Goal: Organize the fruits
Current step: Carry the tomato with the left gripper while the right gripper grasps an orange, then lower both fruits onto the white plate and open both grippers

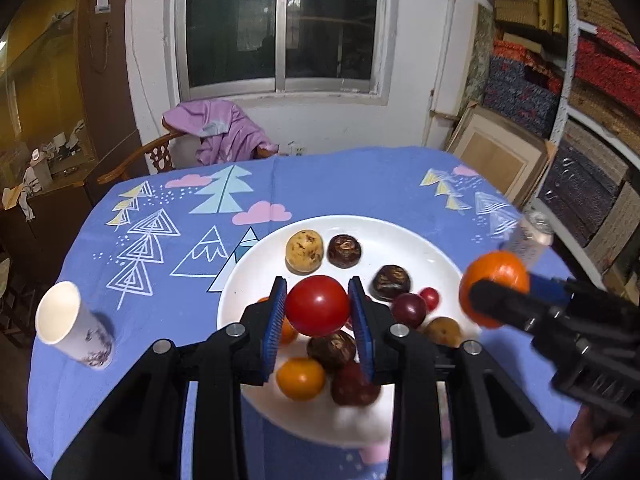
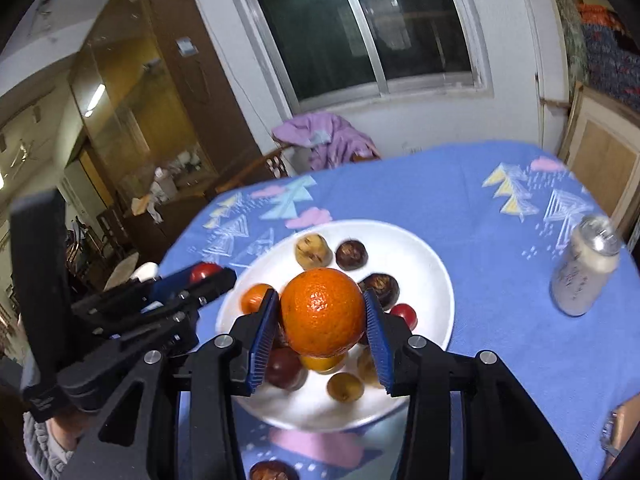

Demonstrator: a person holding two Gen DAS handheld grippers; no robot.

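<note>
place: home dining room | cues: tableclothed table [image 1: 340,184]; wooden chair [image 1: 132,160]; glass cabinet [image 2: 132,92]; window [image 1: 280,24]

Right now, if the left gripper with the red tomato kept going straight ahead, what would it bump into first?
Probably the white plate, near the yellowish fruit and dark brown fruit. The left gripper points down that way, but depth is hard to judge.

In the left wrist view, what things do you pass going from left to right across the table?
Paper cup → red tomato held in the left gripper → big orange held in the right gripper. The white plate lies below them.
</note>
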